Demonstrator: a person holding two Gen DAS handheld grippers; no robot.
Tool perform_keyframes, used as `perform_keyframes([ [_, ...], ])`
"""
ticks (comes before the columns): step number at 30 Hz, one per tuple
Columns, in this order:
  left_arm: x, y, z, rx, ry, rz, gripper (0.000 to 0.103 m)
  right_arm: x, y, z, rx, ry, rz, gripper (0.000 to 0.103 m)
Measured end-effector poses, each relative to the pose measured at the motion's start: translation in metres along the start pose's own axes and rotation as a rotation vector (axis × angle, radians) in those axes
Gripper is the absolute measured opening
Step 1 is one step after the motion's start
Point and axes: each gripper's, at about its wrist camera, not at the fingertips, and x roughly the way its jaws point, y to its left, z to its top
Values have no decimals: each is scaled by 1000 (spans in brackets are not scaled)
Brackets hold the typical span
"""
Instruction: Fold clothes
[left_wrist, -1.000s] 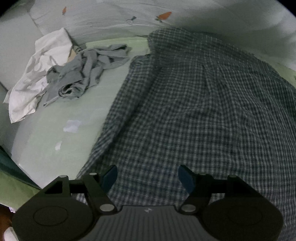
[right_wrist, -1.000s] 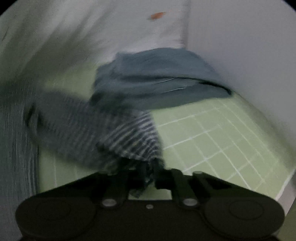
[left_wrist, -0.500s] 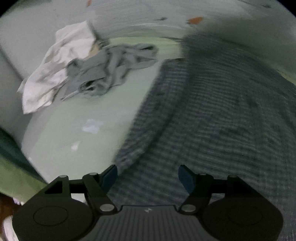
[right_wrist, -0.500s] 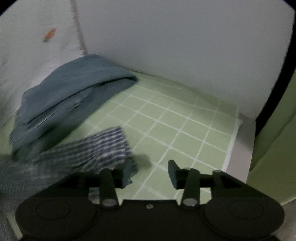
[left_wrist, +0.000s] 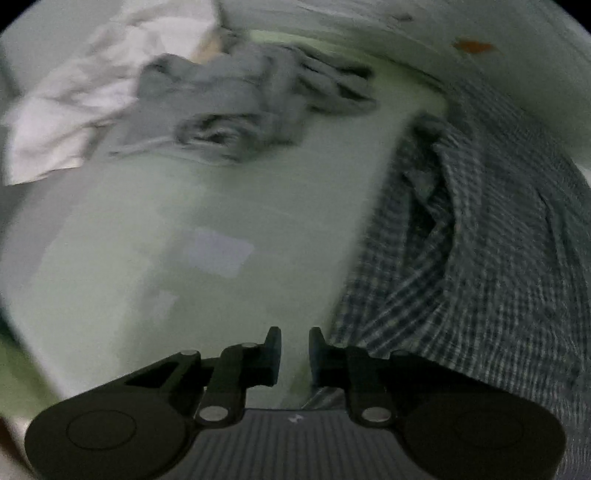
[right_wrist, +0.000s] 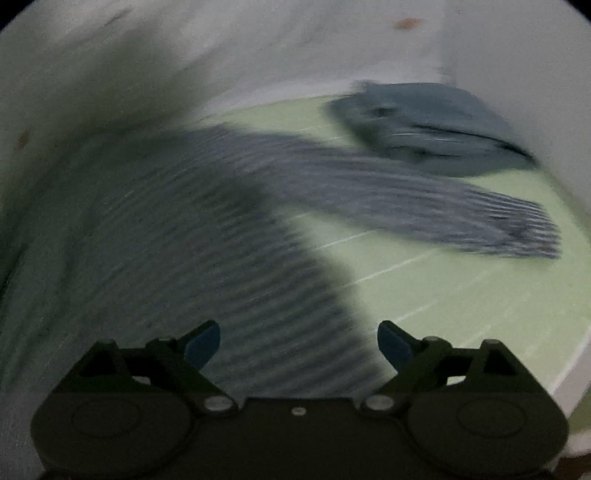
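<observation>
Left gripper (left_wrist: 294, 354) has its jaws nearly together with a thin gap showing, nothing visibly between them, beside the checked shirt (left_wrist: 480, 266)'s near edge, perhaps placed to pinch that hem; right gripper (right_wrist: 298, 341) is spread wide and empty above the same shirt, whose sleeve (right_wrist: 461, 214) stretches flat across the green sheet (right_wrist: 461, 295), likely laid out for folding; grey garment (left_wrist: 240, 99), white cloth (left_wrist: 66, 122) and blue garment (right_wrist: 432, 125) lie apart.
</observation>
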Motion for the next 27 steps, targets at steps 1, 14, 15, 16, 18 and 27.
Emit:
perform_keyframes([
  [1, 7, 4, 2, 8, 6, -22, 20, -2, 15, -5, -38, 12, 11, 93],
  [14, 42, -11, 17, 301, -65, -180, 36, 0, 88, -44, -109, 114, -55, 94],
  [15, 42, -11, 18, 315, -65, -190, 23, 1, 89, -45, -106, 118, -58, 94],
  [16, 42, -10, 21, 323, -54, -209, 2, 2, 92, -46, -104, 122, -61, 94],
  [18, 41, -4, 26, 306, -35, -206, 2, 3, 96, -46, -107, 126, -66, 94],
  [27, 2, 65, 58, 193, -176, -58, 2, 14, 97, -42, -103, 134, -65, 100],
])
